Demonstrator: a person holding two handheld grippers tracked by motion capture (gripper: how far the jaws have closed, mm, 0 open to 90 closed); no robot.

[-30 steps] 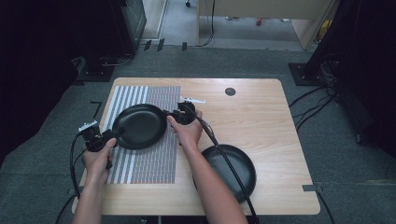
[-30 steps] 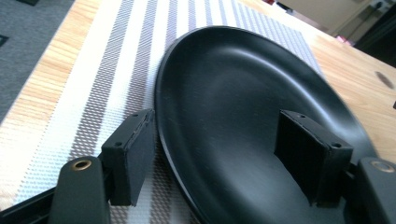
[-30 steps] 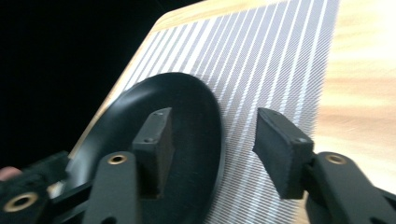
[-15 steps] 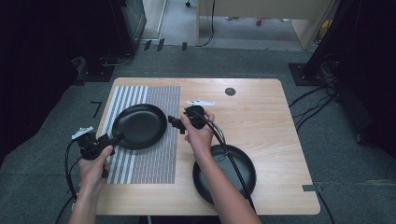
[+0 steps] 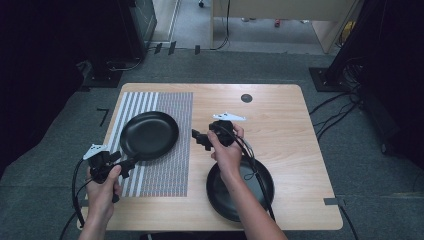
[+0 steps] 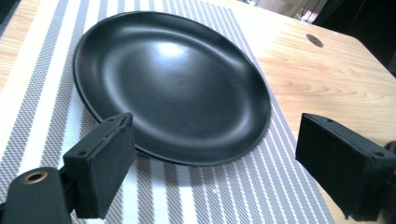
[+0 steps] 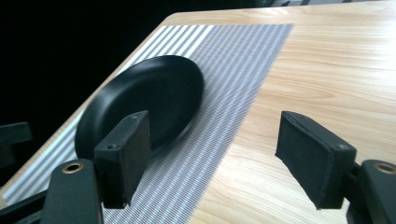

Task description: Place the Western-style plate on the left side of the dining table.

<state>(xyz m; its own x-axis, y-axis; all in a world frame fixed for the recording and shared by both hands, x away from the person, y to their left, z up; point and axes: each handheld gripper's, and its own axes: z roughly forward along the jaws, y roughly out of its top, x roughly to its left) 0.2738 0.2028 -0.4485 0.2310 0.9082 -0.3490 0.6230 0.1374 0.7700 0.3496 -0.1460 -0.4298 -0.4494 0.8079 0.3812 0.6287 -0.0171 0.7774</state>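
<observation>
A black plate [image 5: 149,135] lies flat on the striped grey-and-white placemat [image 5: 170,165] at the table's left. My left gripper [image 5: 130,163] sits just off the plate's near-left rim, open and holding nothing. In the left gripper view the plate [image 6: 173,88] spreads beyond my open left gripper [image 6: 219,172]. My right gripper [image 5: 200,140] hovers open over bare wood, right of the mat, with its jaws pointing left. The right gripper view has the plate [image 7: 140,102] ahead and to the left of the right gripper [image 7: 215,158], on the placemat [image 7: 224,79].
A second black plate [image 5: 250,192] rests on the wooden table [image 5: 285,130] near its front edge, partly under the right forearm and cable. A round cable hole [image 5: 246,98] sits at the back. Dark floor and cables surround the table.
Both grippers were at the plate's rim a second ago. They have come off it: the left drew back toward the front-left, the right moved off to the right. The plate stays on the mat.
</observation>
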